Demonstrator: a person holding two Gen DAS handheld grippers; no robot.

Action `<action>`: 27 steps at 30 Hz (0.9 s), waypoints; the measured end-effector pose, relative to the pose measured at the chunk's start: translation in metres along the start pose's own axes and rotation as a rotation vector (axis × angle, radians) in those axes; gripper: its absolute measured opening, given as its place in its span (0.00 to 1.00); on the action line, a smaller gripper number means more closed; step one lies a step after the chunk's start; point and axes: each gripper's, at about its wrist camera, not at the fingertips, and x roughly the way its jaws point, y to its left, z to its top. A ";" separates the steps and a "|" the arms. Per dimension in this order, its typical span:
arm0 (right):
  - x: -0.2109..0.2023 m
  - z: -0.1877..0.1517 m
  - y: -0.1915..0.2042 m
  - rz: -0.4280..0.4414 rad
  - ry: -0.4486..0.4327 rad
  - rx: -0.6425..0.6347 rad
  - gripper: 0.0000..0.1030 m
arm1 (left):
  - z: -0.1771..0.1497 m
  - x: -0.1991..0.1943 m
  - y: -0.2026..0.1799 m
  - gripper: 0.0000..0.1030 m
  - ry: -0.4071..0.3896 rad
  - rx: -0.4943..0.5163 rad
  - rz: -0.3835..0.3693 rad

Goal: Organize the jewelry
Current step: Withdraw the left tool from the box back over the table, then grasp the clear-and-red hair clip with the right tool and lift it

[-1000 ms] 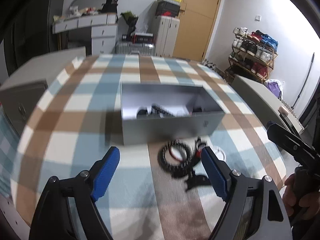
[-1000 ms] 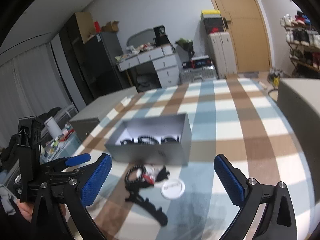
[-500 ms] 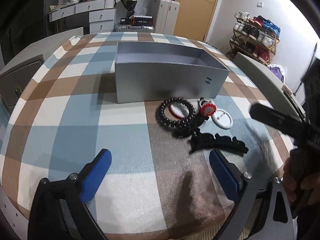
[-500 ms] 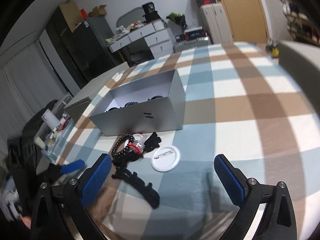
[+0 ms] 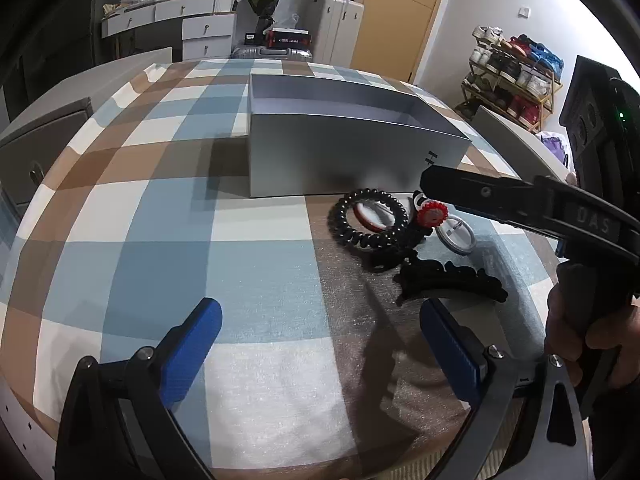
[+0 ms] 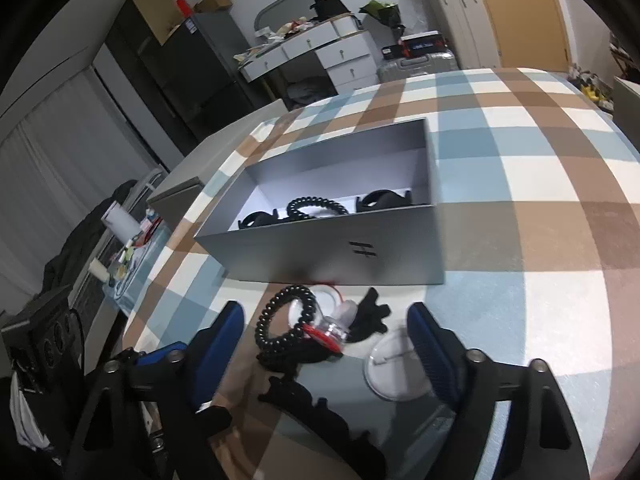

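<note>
A grey open box point(image 5: 332, 160) point(image 6: 352, 248) stands on the checked tablecloth and holds several black hair pieces point(image 6: 318, 208). In front of it lies a pile: a black bead bracelet point(image 5: 370, 218) point(image 6: 280, 320), a red-and-clear ornament point(image 5: 433, 213) point(image 6: 332, 328), a round white badge point(image 5: 456, 234) point(image 6: 394, 372) and a long black hair claw point(image 5: 448, 280) point(image 6: 320, 412). My left gripper point(image 5: 316, 344) is open and empty, low over the cloth near the pile. My right gripper point(image 6: 324, 344) is open, its jaws on either side of the pile just above it.
The right gripper's arm point(image 5: 532, 208) crosses over the pile in the left wrist view. Grey cabinets point(image 5: 48, 128) flank the table. A white desk point(image 6: 316, 52), suitcases point(image 5: 336, 32) and a shoe rack point(image 5: 516, 68) stand beyond.
My right gripper has come down and forward until its jaws flank the pile. My left gripper has dropped lower and pulled back from the box.
</note>
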 end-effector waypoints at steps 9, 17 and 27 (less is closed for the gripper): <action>0.010 -0.004 0.009 -0.093 0.028 -0.052 0.48 | 0.001 -0.004 0.002 0.94 0.003 -0.017 -0.026; 0.004 -0.007 0.012 -0.133 0.019 -0.077 0.18 | 0.000 -0.007 0.001 0.94 0.008 -0.017 -0.016; -0.022 -0.013 0.000 -0.063 -0.064 -0.023 0.18 | 0.008 -0.014 -0.003 0.94 -0.007 -0.001 0.007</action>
